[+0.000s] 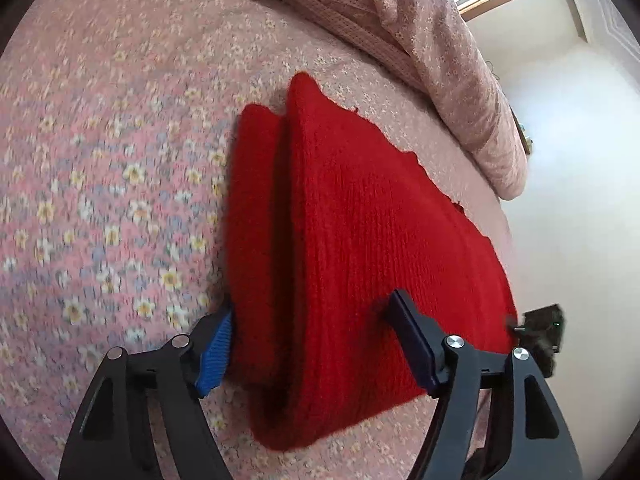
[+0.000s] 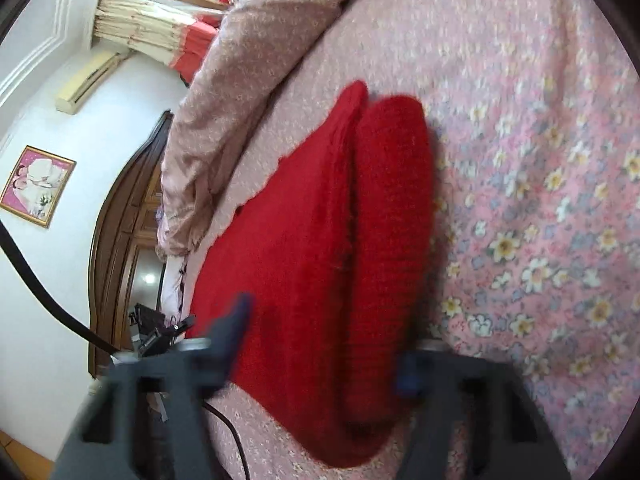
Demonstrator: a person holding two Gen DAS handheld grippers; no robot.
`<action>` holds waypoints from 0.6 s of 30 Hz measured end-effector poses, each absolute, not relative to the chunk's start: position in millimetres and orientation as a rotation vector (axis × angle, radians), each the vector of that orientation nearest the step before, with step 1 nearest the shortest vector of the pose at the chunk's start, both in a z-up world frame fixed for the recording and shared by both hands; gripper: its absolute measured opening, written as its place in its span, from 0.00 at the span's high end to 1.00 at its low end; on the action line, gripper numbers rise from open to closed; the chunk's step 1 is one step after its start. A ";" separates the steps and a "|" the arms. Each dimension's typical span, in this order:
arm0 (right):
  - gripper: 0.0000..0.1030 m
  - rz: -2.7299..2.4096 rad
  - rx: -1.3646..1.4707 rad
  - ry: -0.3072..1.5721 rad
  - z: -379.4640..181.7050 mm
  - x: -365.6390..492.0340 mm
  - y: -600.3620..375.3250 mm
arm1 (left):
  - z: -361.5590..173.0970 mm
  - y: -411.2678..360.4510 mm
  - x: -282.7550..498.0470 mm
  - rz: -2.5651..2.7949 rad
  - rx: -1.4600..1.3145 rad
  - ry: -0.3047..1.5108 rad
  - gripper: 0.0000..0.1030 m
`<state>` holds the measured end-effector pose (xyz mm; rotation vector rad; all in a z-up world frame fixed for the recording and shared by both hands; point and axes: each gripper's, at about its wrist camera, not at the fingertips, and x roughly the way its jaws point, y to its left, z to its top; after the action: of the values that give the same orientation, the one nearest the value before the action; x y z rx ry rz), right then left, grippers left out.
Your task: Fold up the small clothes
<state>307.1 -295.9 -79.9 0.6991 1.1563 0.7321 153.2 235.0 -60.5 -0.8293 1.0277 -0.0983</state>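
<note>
Two grippers, left [image 1: 310, 344] and right [image 2: 324, 344], jaws spread, straddle a folded red knit garment [image 1: 340, 216] on the floral bedspread [image 1: 100, 160].

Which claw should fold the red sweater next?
Probably the left gripper: its view is sharp and its open jaws straddle the red sweater's folded edge. The right gripper is blurred, seemingly moving.
</note>
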 end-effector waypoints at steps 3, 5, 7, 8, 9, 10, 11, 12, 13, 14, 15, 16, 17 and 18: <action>0.75 0.720 0.702 1.174 -84.8 308.0 -295.2 | -61.4 237.4 143.1 -0.021 -0.839 1.018 0.63; 0.78 0.689 0.662 1.160 -75.0 305.1 -292.3 | -62.3 240.9 140.6 -0.032 -0.864 1.015 0.77; 0.78 0.671 0.601 1.141 -64.4 301.4 -289.2 | -60.5 242.9 137.0 -0.044 -0.892 1.004 0.79; 0.79 0.667 0.586 1.134 -60.6 299.8 -287.8 | -58.1 241.8 135.3 -0.049 -0.879 1.001 0.80; 0.79 0.663 0.579 1.127 -57.5 297.7 -287.7 | -54.7 242.1 130.8 -0.053 -0.864 0.997 0.81; 0.80 0.662 0.578 1.120 -55.7 295.2 -288.3 | -51.3 240.2 127.7 -0.060 -0.850 0.997 0.81; 0.80 0.662 0.575 1.117 -55.0 292.5 -289.4 | -49.0 239.1 124.7 -0.066 -0.844 0.999 0.81; 0.80 0.659 0.570 1.119 -54.5 289.5 -290.3 | -47.4 237.3 121.8 -0.072 -0.844 1.003 0.81; 0.80 0.656 0.571 1.125 -54.8 286.5 -292.1 | -46.0 236.4 114.8 -0.079 -0.850 1.012 0.81; 0.80 0.659 0.573 1.127 -54.2 282.9 -294.7 | -45.5 236.4 110.6 -0.083 -0.851 1.016 0.81; 0.80 0.662 0.574 1.129 -52.8 276.8 -299.1 | -44.7 235.5 104.4 -0.089 -0.847 1.022 0.81; 0.80 0.663 0.575 1.132 -51.2 270.3 -304.2 | -43.9 233.6 97.5 -0.096 -0.837 1.029 0.81; 0.80 0.664 0.574 1.138 -49.2 261.3 -307.6 | -43.1 231.7 91.7 -0.098 -0.825 1.036 0.81; 0.80 0.663 0.574 1.140 -48.1 254.5 -309.6 | -42.1 228.8 85.6 -0.102 -0.810 1.045 0.81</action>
<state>254.5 -309.6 -48.1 0.5740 1.1399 0.6629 85.6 228.8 -42.1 -0.8103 1.0452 -0.1024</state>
